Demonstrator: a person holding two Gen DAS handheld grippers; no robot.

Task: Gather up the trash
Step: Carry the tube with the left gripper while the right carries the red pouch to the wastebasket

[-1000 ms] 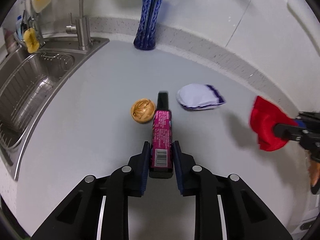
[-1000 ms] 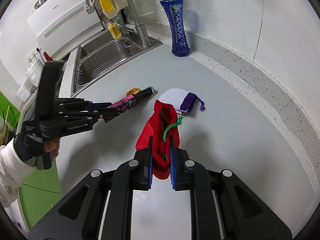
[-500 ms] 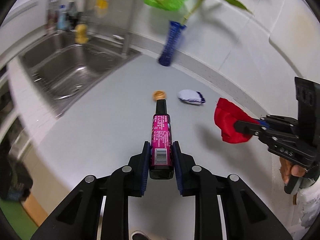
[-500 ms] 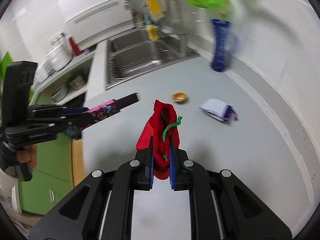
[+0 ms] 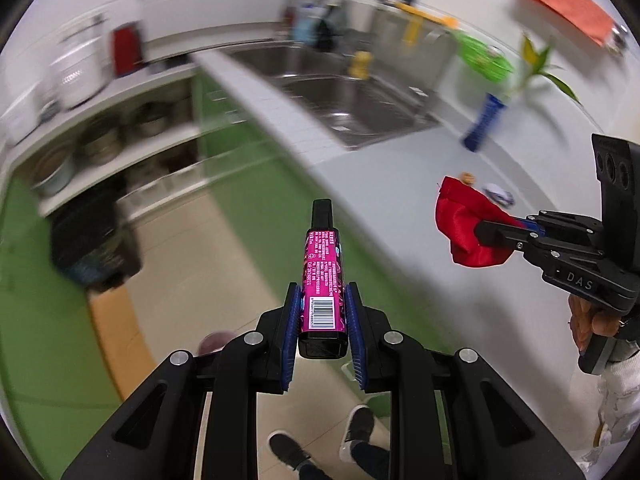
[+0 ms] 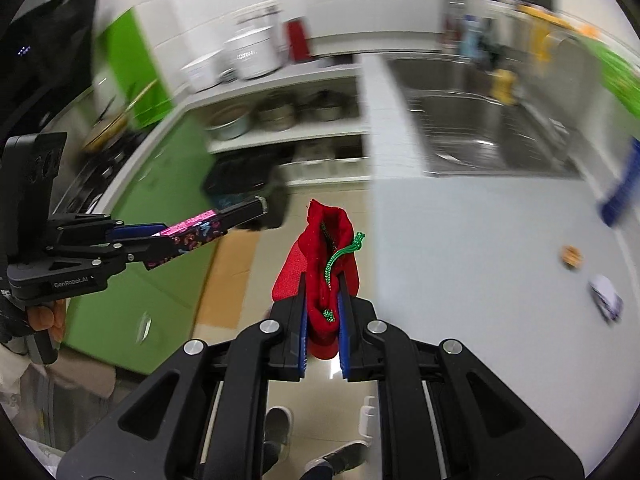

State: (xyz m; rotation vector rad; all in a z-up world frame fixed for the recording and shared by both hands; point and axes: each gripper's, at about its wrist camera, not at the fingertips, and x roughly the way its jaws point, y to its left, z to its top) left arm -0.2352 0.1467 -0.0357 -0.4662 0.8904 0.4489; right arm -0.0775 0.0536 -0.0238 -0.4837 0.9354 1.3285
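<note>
- We've got both claws loaded: left claw [image 5: 322, 320] is clamped on the pink tube [image 5: 323, 276], right claw [image 6: 323, 320] is pinched nearly shut on the red pouch [image 6: 322, 264].
- Landmark is the black bin [image 6: 244, 184] on the floor, below the shelves.
- Seen from the right claw, the bin sits ahead and a bit left of the pouch; the tube's black cap lies right against the bin in that view.
- The tube's long axis runs straight out from the left claw, so we reckon the left side drops first.
- Peel [image 6: 571, 256] and white pouch [image 6: 606, 298] sit on the tabletop [image 6: 460, 248], well away from the bin.
</note>
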